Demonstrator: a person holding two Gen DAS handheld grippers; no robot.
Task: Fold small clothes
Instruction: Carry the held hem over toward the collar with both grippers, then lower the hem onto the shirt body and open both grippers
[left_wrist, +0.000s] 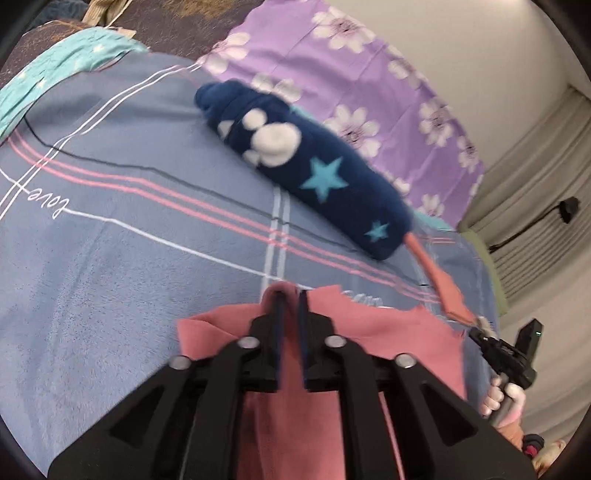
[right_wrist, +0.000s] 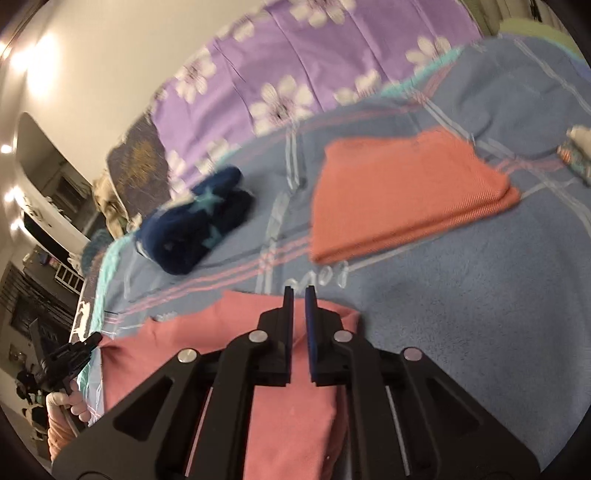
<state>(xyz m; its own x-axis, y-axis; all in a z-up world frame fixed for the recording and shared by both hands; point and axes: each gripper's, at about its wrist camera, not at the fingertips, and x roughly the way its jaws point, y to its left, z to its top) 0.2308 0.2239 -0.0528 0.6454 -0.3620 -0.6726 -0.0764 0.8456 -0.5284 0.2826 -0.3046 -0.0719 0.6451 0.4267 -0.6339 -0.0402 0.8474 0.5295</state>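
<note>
A pink garment (left_wrist: 369, 332) lies on the blue striped blanket (left_wrist: 110, 258), and each gripper holds one edge of it. My left gripper (left_wrist: 291, 295) is shut on its near left edge. My right gripper (right_wrist: 299, 291) is shut on its right edge (right_wrist: 295, 406); it shows in the left wrist view (left_wrist: 484, 328) at the right. A folded orange cloth (right_wrist: 402, 192) lies further back on the blanket; in the left wrist view it shows edge-on (left_wrist: 443, 284). A rolled navy fleece with stars and a paw print (left_wrist: 295, 166) lies beyond, also seen in the right wrist view (right_wrist: 195, 225).
A purple flowered sheet (left_wrist: 351, 74) covers the bed behind the blanket, with a teal cloth (left_wrist: 66, 74) at the far left. A small packet (right_wrist: 576, 155) lies at the blanket's right edge. Wall and curtain (left_wrist: 535, 184) stand to the right.
</note>
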